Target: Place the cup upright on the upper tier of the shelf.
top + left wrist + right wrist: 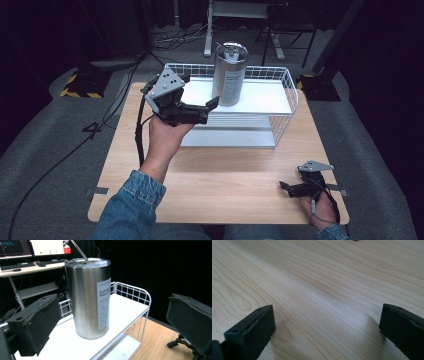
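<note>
A tall steel tumbler (230,75) with a white label and a straw stands upright on the white top shelf of a wire rack (291,85) at the far side of the wooden table. My left gripper (210,106) hovers just left of the tumbler, pointing at it, open and apart from it. In the left gripper view the tumbler (90,297) stands between and beyond the wide-apart jaws of my left gripper (113,305). My right gripper (289,188) rests low near the table's front right corner. In its own view my right gripper (324,317) is open over bare wood.
The rack has a lower white shelf (235,137) under the top one. Its wire rim (140,291) rises behind the tumbler. The wooden table (225,175) lies open in front of the rack. A desk with monitors and a keyboard (17,266) stands behind; cables (65,155) run on the floor.
</note>
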The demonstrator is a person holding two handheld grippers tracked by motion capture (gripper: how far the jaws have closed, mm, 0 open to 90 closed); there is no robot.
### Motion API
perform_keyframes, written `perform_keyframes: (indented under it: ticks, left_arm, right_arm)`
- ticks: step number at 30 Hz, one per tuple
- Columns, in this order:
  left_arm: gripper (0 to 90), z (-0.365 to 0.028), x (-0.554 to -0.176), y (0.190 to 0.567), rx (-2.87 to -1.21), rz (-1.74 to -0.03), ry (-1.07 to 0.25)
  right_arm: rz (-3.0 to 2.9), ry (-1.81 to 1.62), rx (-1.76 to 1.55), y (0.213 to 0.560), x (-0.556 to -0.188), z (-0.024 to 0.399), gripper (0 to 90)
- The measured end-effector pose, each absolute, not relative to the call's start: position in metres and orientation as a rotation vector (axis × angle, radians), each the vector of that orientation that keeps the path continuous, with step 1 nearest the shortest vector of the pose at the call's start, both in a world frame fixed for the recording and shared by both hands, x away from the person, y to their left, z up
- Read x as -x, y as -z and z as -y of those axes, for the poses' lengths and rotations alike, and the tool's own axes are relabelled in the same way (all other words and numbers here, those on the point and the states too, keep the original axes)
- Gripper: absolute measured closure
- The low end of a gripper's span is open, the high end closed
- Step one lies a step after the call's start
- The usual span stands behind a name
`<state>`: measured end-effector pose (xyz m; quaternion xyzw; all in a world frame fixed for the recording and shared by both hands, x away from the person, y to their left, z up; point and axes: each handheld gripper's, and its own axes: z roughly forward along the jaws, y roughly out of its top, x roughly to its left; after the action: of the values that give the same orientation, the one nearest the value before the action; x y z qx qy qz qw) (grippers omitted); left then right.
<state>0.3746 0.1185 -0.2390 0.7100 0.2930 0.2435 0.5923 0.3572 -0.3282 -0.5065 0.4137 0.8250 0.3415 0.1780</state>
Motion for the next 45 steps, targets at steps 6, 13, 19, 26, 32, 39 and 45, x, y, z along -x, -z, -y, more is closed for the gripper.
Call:
perform_keyframes:
  ticks: [6,13,19,26,32,39,45]
  left_arm:
    - [0.0,-0.124,-0.362,0.248,-1.666,-0.674,-0.562]
    - [0.0,-0.132,-0.354,0.259,-1.680,-0.678,-0.553]
    - [0.0,-0.146,-0.348,0.273,-1.693,-0.691,-0.543]
    - [0.0,-0.161,-0.346,0.288,-1.700,-0.710,-0.537]
    - [0.0,-0.170,-0.344,0.302,-1.709,-0.734,-0.536]
    - [0.0,-0.177,-0.342,0.319,-1.732,-0.759,-0.538]
    - [0.0,-0.182,-0.339,0.337,-1.757,-0.781,-0.540]
  right_arm:
    - [-2.334,-0.966,-1.170,0.506,-0.357,0.328,0.4]
    - [-2.334,-0.966,-1.170,0.507,-0.357,0.328,0.4]
    - [-2.334,-0.966,-1.170,0.507,-0.357,0.328,0.4]
    - [-2.334,-0.966,-1.170,0.507,-0.357,0.328,0.4]
    - [-2.334,-0.966,-1.170,0.506,-0.357,0.328,0.4]
    - [-2.334,-0.966,-1.170,0.507,-0.357,0.328,0.4]
    - [-2.334,-0.966,-1.172,0.506,-0.357,0.328,0.4]
